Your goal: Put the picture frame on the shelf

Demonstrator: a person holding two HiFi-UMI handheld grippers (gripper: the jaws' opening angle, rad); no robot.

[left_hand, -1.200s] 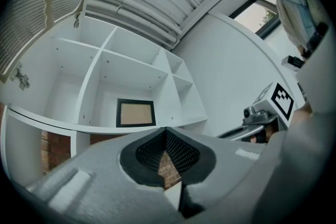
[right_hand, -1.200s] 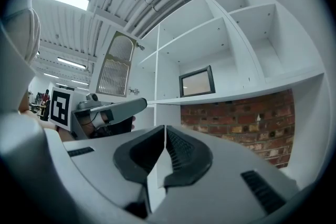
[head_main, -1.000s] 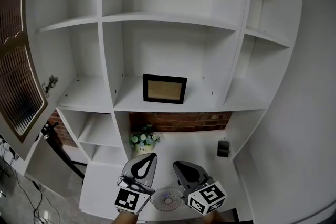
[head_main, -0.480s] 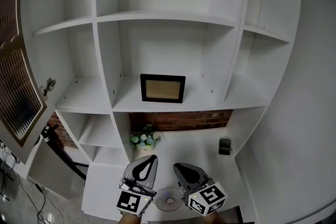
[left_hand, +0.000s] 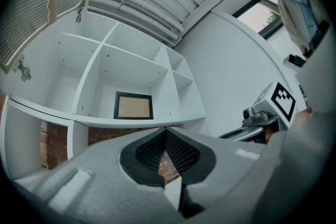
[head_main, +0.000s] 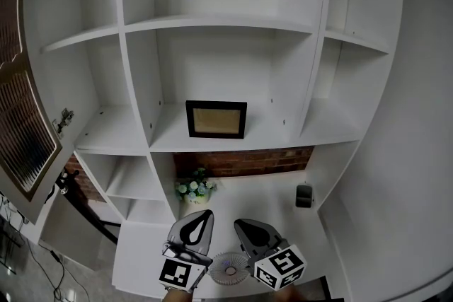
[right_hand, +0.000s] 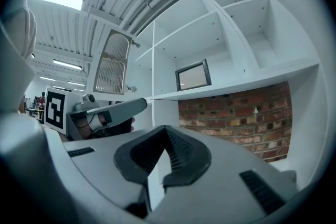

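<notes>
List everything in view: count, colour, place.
shelf unit: one, white, ahead
picture frame: one, black rim, tan centre, upright on the middle shelf
cabinet door: one, brown, open at left
brick wall: one, red-brown, behind the compartment under the frame
flower pot: one, white blooms, counter below the frame
small dark object: one, counter at right, kind unclear
round disc: one, pale, between the grippers
left hand-held gripper: grey, shut, empty
right hand-held gripper: grey, shut, empty
</notes>
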